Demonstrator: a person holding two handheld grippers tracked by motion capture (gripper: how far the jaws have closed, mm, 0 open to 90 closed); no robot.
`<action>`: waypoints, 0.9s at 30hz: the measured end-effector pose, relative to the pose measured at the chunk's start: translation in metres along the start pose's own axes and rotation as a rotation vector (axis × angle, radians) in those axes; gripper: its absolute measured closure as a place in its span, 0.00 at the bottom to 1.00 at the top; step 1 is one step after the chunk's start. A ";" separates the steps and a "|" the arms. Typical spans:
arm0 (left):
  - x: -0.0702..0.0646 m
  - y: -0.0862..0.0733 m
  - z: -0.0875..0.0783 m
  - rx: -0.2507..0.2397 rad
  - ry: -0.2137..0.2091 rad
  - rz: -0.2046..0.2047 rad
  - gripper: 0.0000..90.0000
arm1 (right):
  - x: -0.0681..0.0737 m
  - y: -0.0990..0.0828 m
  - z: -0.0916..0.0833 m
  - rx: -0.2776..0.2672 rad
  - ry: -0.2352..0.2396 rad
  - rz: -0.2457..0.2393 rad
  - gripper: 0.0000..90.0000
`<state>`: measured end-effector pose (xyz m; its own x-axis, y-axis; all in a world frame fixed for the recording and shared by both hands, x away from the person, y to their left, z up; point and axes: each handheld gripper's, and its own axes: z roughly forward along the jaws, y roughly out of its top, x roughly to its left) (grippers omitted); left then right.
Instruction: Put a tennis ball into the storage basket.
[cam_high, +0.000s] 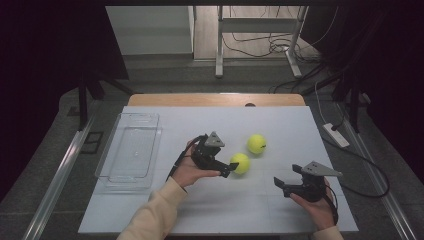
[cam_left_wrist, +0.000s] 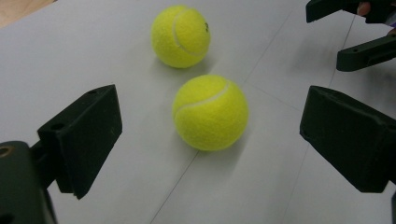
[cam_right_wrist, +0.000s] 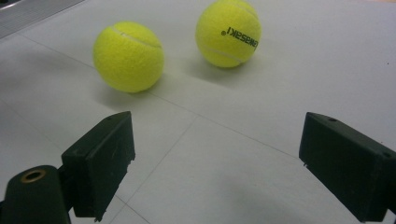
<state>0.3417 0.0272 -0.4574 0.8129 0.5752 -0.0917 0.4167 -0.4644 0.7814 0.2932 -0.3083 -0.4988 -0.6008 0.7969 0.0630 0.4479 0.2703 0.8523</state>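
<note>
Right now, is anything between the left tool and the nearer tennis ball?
Nothing visible. The left tool is open, and the nearer tennis ball lies on bare white table just ahead of its jaws. The other ball sits behind it, apart.

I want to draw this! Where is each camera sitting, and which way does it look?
High view: above the person's side, looking forward and down at the table; both hands, left gripper and right gripper show.
Left gripper view: rides that gripper, facing the near ball between open jaws.
Right gripper view: rides that gripper, open jaws facing both balls.
All share the far ball.
</note>
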 end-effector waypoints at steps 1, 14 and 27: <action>0.000 0.000 0.001 0.001 0.000 0.000 0.08 | 0.000 0.000 0.000 0.000 0.000 0.001 0.12; -0.002 0.007 0.009 0.018 -0.019 0.004 0.07 | 0.000 0.000 0.000 0.002 -0.003 0.004 0.12; -0.001 0.012 0.018 0.041 -0.040 -0.002 0.07 | -0.001 0.000 0.000 0.004 -0.003 0.004 0.12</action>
<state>0.3535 0.0089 -0.4589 0.8272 0.5494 -0.1182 0.4339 -0.4907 0.7556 0.2934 -0.3091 -0.4991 -0.5974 0.7993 0.0649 0.4530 0.2696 0.8498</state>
